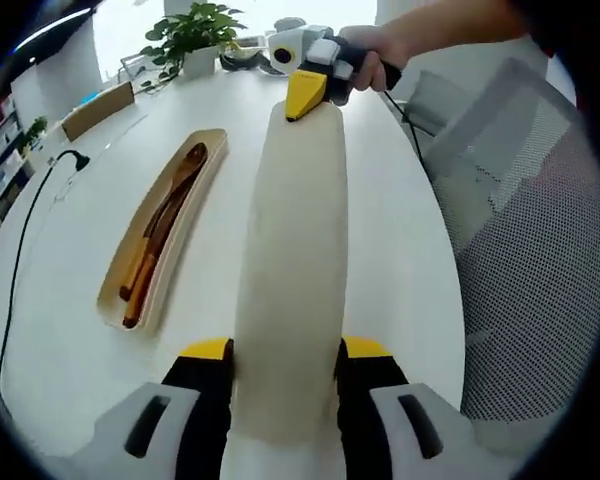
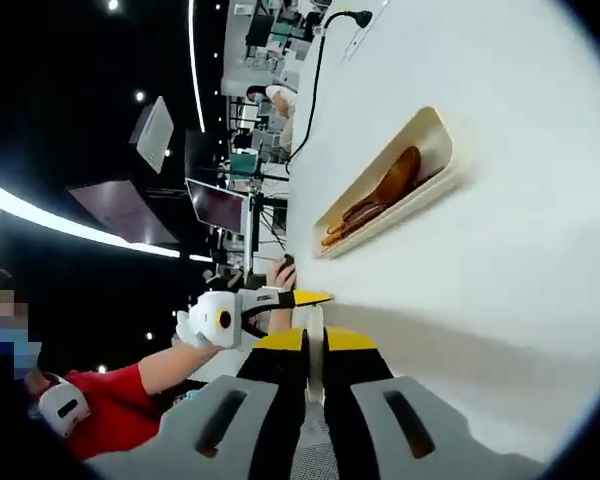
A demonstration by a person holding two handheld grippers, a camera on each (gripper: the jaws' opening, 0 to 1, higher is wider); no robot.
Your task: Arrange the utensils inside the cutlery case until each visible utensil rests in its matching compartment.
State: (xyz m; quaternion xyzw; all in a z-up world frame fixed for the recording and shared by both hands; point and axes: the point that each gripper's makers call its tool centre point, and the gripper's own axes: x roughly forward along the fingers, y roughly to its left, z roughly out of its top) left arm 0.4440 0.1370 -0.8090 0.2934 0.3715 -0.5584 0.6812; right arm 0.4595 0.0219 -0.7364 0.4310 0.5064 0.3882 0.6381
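Room: office space; potted plant at the far edge of the tabletop, mesh chair beside it; in the right gripper view, monitors and ceiling lights in a dim background.
Tabletop: white, rounded; a black cable runs along its edge.
Cutlery case tray: cream, long and narrow, lying open on the tabletop, well apart from both tools; also seen in the right gripper view.
Utensils: brown wooden pieces lying lengthwise inside the tray; a spoon bowl shows at the far end. Exact count and compartment division cannot be told.
Case lid: cream, long, flat with rounded ends, lying beside the tray and roughly parallel to it; held at both ends. Whether it touches the tabletop cannot be told.
Left tool: jaws spread wide, one on each long side of the lid's near end, pressing against it; yellow pads at the tips. Seen in the right gripper view from the side, held by a person's hand.
Right tool: jaws nearly together, pinching the thin edge of the lid between them. In the left gripper view it sits at the lid's far end, yellow tip on the lid, held by a hand.
Person: red sleeve in the right gripper view.
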